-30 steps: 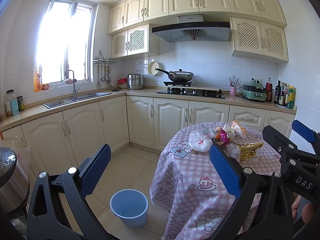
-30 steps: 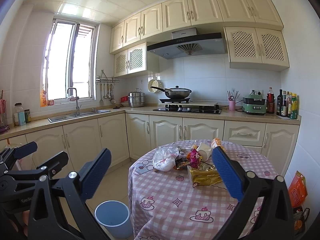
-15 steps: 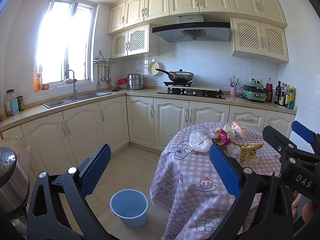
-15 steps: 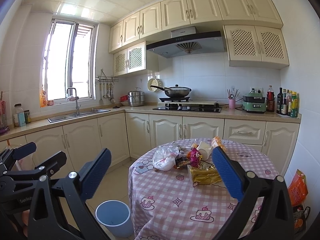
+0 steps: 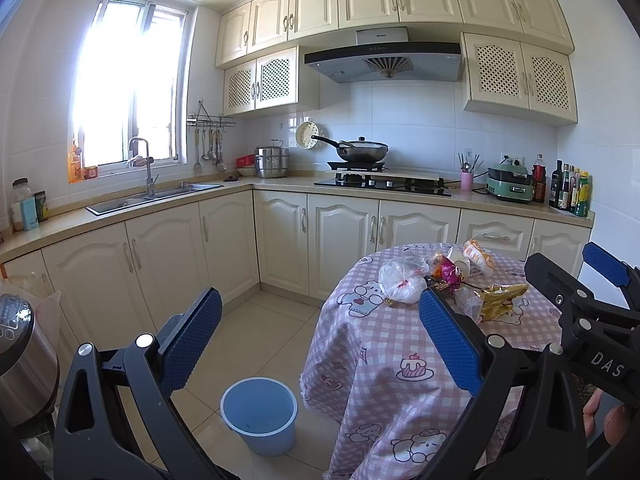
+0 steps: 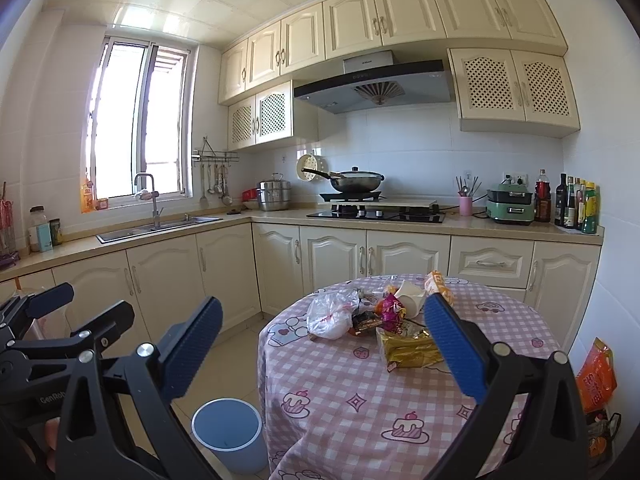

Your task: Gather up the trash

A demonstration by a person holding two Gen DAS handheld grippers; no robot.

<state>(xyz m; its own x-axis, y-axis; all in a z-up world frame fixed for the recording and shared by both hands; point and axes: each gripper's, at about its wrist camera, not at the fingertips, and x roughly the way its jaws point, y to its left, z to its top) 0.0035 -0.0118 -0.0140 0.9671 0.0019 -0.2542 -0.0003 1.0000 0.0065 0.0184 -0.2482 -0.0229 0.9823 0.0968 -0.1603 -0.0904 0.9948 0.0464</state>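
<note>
A heap of trash lies on the round table [image 6: 400, 400] with a pink checked cloth: a white plastic bag [image 6: 330, 316], a gold wrapper [image 6: 408, 346], a magenta wrapper [image 6: 392, 308], a paper cup [image 6: 412, 298] and an orange packet [image 6: 440, 284]. The bag [image 5: 400, 282] and gold wrapper [image 5: 500, 298] also show in the left wrist view. A blue bin [image 5: 259, 414] [image 6: 228, 428] stands on the floor left of the table. My left gripper [image 5: 320, 336] and right gripper [image 6: 324, 344] are open and empty, held short of the table.
Cream kitchen cabinets line the far and left walls, with a sink [image 5: 156, 196], a hob with a wok [image 5: 364, 152] and bottles [image 6: 576, 204]. A steel cooker [image 5: 20, 360] stands at the left. An orange bag [image 6: 596, 376] hangs at the right wall.
The right gripper has risen slightly and edged nearer the table. The left gripper has barely moved.
</note>
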